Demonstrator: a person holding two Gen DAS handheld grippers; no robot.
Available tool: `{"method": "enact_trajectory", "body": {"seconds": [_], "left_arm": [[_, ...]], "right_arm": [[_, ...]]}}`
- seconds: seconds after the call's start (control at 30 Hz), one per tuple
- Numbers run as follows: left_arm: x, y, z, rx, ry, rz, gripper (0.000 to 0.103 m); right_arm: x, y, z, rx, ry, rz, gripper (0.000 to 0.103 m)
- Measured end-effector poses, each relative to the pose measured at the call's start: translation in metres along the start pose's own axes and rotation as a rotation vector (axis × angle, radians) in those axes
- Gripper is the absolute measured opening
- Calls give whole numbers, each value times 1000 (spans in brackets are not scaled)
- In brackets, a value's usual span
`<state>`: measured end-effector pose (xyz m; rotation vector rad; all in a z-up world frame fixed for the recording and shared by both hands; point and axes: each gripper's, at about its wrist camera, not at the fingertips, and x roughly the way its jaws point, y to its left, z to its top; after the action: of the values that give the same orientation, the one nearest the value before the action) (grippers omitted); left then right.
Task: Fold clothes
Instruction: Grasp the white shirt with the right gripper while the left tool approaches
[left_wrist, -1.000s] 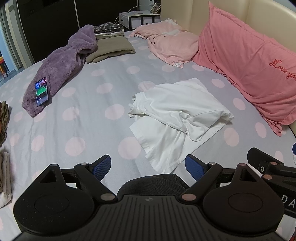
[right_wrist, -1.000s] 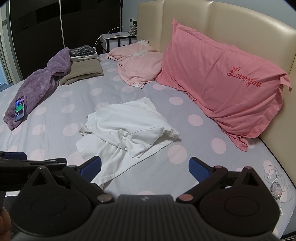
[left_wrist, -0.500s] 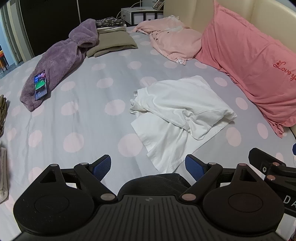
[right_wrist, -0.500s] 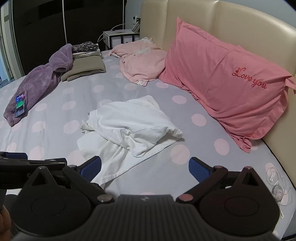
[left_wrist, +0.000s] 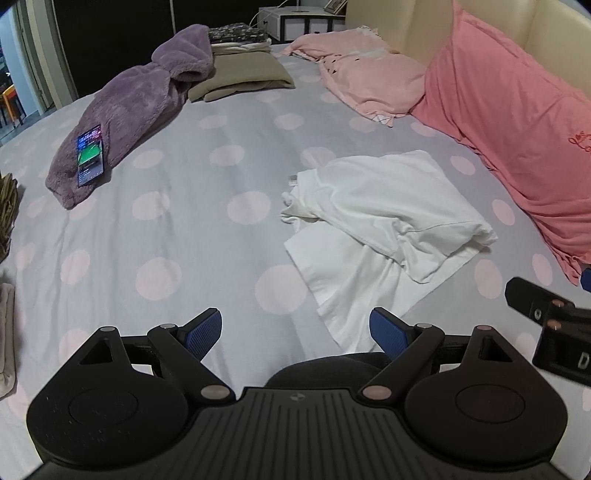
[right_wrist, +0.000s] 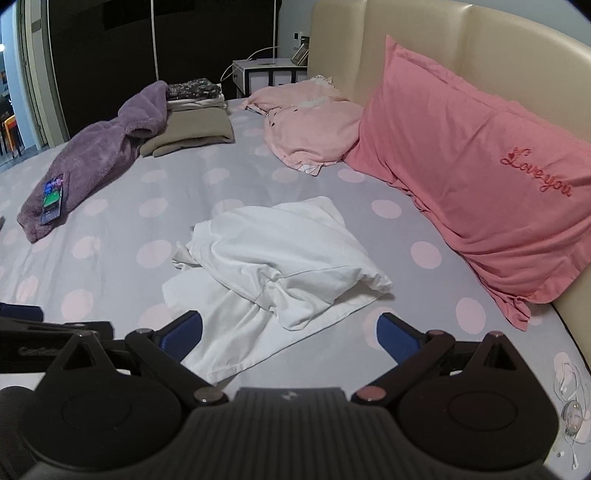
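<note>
A crumpled white shirt (left_wrist: 384, 236) lies on the dotted bed sheet (left_wrist: 192, 236), right of centre, its near hem just ahead of both tools. The left gripper (left_wrist: 295, 328) hangs over the sheet with jaws spread wide, holding nothing; its right fingertip sits over the shirt's near corner. The right gripper (right_wrist: 290, 334) is likewise spread and empty, the shirt's hem between its fingers (right_wrist: 184, 330). Far left, a purple robe (left_wrist: 125, 118) carries a lit phone (left_wrist: 89, 155). A folded stack (left_wrist: 240, 70), perhaps trousers, lies far. A pink pillow (right_wrist: 469, 166) leans on the headboard (right_wrist: 406, 37) to the right.
</note>
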<state>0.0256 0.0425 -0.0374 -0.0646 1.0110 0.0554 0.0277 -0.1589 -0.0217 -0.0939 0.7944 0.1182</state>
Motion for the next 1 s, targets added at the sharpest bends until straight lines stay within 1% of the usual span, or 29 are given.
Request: {"method": "enact_trajectory", "body": {"seconds": [0.17,0.27,0.5,0.67,0.83,0.87,0.93,1.0], "left_arm": [[10,10,-1,-19,13,4,88],[17,14,0,-21,23,8,88],[35,22,4,-16,35,10,88],[49,31,8,-18,56,25,88],[66,42,12,-22,83,45,88],[68,44,13,-20,84,51,88],[73,47,16,-13,86,65,88],[78,52,18,-15,88,71,88]], "right_arm": [[19,6,6,-10,-10,1,101],[30,11,8,-33,-40,7,101],[64,26,10,-163,-86,50,101],[104,34,12,-233,-49,42,101],[148,42,16,-260,-13,105,100],[156,44,17,-264,-4,120,97],[173,52,19,-290,17,151,87],[188,61,20,-333,30,189,66]]}}
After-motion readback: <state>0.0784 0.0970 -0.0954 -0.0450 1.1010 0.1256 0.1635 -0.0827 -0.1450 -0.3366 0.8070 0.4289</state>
